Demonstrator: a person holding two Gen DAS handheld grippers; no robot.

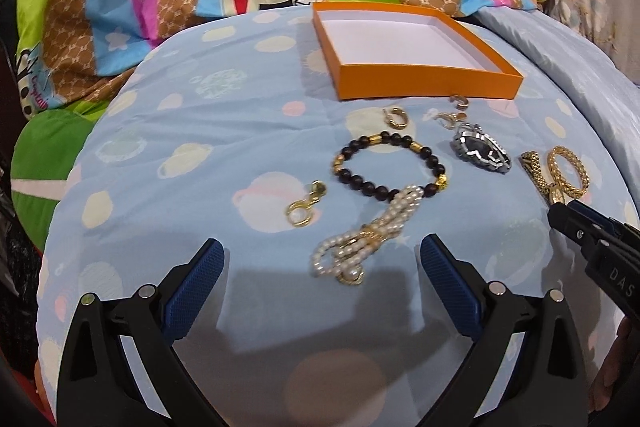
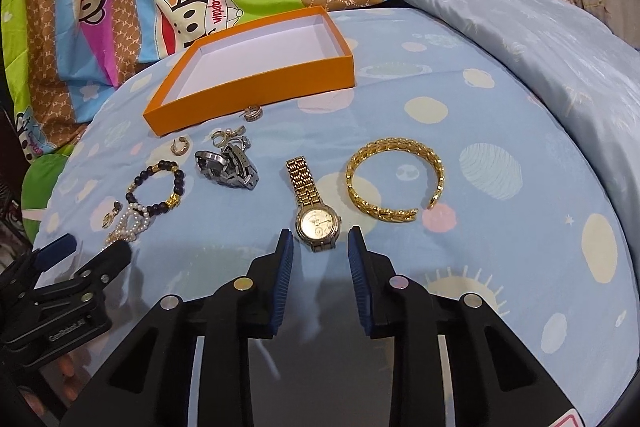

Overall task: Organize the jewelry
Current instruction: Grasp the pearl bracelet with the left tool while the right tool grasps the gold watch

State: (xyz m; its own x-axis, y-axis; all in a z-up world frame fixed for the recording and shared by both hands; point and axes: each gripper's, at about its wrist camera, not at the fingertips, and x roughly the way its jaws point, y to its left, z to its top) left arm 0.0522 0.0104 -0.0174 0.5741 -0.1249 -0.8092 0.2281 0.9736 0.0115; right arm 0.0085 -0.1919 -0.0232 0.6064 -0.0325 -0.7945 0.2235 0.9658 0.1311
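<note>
Right gripper [image 2: 319, 243] fingers parted, empty, straddling gold watch [image 2: 317, 205] on bed [image 2: 500, 187]. Risk: soft quilt giving way, band slipping from pinch. Left gripper [image 1: 322, 259] fingers wide apart, empty, just short of pearl bracelet [image 1: 360, 247]. Pearls overlapped bead bracelet [image 1: 390, 163]: lifting one could drag other. Box [image 2: 256, 89] empty, beyond all.

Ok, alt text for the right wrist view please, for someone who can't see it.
The open right tool points at a gold watch lying on a blue patterned bedspread, a gold cuff bracelet beside it. Further left lie a silver watch, a dark bead bracelet and pearls; an empty orange box sits behind.
</note>
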